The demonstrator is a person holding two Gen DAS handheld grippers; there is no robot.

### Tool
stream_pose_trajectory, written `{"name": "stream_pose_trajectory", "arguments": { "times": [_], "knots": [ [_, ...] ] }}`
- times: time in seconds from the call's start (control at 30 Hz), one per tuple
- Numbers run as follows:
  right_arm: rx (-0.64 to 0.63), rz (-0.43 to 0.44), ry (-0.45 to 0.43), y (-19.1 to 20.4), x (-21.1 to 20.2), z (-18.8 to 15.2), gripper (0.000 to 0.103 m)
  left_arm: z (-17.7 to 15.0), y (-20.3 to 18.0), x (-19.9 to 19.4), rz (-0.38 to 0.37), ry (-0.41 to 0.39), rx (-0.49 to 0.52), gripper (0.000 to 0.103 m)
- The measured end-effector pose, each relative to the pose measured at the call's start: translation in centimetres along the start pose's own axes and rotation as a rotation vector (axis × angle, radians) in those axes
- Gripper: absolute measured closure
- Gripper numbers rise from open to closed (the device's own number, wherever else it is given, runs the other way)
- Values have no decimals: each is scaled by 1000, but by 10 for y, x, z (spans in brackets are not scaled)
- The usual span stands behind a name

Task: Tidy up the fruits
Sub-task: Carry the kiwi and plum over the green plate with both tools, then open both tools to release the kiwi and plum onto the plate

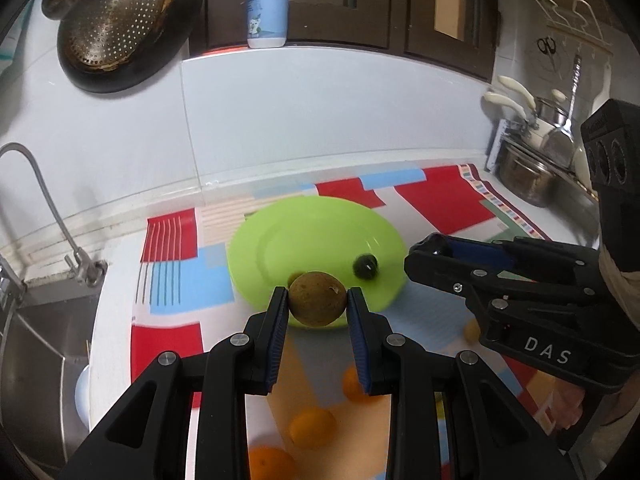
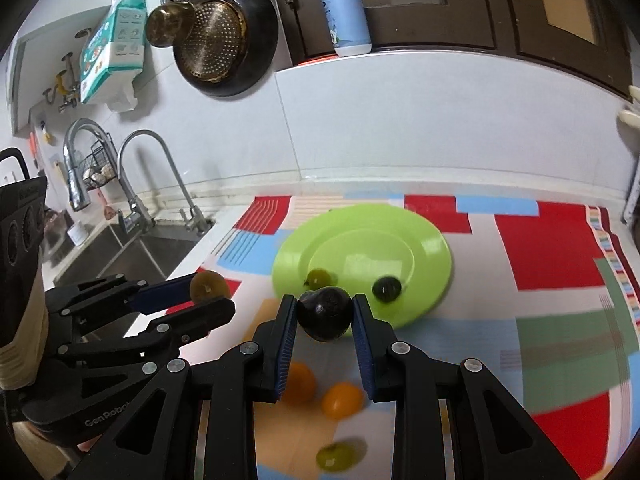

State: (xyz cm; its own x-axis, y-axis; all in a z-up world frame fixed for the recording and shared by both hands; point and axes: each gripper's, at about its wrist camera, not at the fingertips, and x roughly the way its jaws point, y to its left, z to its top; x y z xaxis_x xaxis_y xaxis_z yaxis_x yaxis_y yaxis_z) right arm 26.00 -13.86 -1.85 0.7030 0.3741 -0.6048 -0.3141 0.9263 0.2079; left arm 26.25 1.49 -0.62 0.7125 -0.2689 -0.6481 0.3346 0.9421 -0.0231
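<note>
Brown fruit (image 1: 317, 299) clamped in left gripper (image 1: 318, 304), dark fruit (image 2: 325, 313) clamped in right gripper (image 2: 325, 314), both carried above the near rim of the plate (image 2: 432, 256). On plate: 1 dark fruit, 1 greenish; oranges (image 2: 342, 400) lie on the cloth short of it. Step: delivery; next, likely lower over plate, release.

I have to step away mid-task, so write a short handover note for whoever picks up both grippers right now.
Left gripper: shut on a brown round fruit, held above the near rim of the green plate.
Right gripper: shut on a dark fruit, also near the plate's front edge.
Done: a small dark fruit and a small green one lie on the plate.
Left: set down both held fruits; orange fruits and a green fruit remain on the patterned cloth.
</note>
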Motion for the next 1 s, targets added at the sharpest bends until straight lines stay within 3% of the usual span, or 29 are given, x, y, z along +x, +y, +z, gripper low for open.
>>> {"name": "stream_pose_trajectory", "arguments": {
  "times": [0.5, 1.0],
  "knots": [
    [2, -45, 66, -25, 73, 50, 74, 45, 30, 72, -12, 79, 31, 73],
    [102, -28, 287, -68, 154, 62, 74, 53, 42, 157, -40, 278, 10, 73]
  ]
}}
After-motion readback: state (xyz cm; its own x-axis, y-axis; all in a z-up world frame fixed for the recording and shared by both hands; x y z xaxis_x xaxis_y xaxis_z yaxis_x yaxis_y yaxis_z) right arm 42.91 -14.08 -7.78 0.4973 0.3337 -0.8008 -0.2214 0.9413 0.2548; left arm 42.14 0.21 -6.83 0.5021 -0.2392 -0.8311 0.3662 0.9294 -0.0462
